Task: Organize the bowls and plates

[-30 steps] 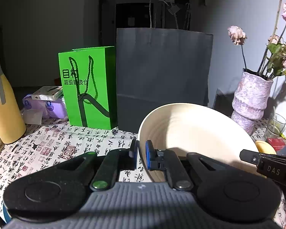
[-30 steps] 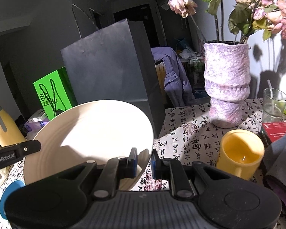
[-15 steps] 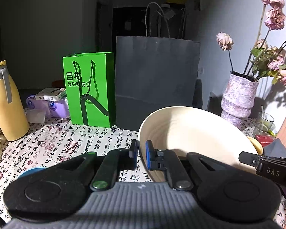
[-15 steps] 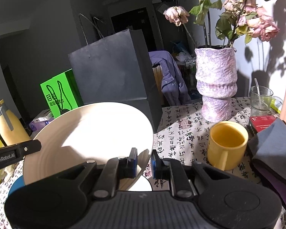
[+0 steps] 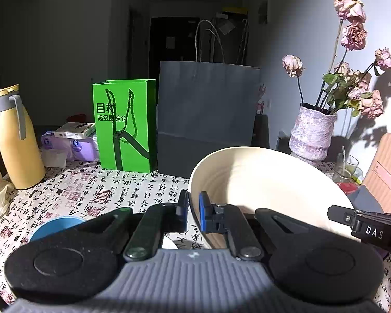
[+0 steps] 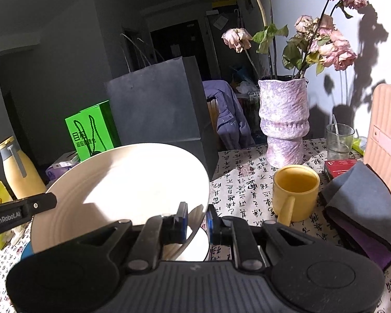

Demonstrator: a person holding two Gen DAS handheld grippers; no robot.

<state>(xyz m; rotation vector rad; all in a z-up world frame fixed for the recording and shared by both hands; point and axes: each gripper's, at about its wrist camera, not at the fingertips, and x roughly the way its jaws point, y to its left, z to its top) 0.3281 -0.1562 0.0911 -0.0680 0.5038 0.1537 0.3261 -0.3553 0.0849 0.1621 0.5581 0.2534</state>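
Pinching opposite rims, the left gripper point(image 5: 193, 212) and right gripper point(image 6: 196, 219) clench one wide cream ceramic bowl point(image 5: 263, 185), lifted above the calligraphy-print table point(image 5: 96, 190). Beyond stand a yellow mug point(image 6: 294, 190), lilac vase point(image 6: 284, 122) and dark paper bag point(image 5: 206, 114).

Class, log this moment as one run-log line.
left gripper: shut on bowl rim | right gripper: shut on bowl rim | bowl: lifted
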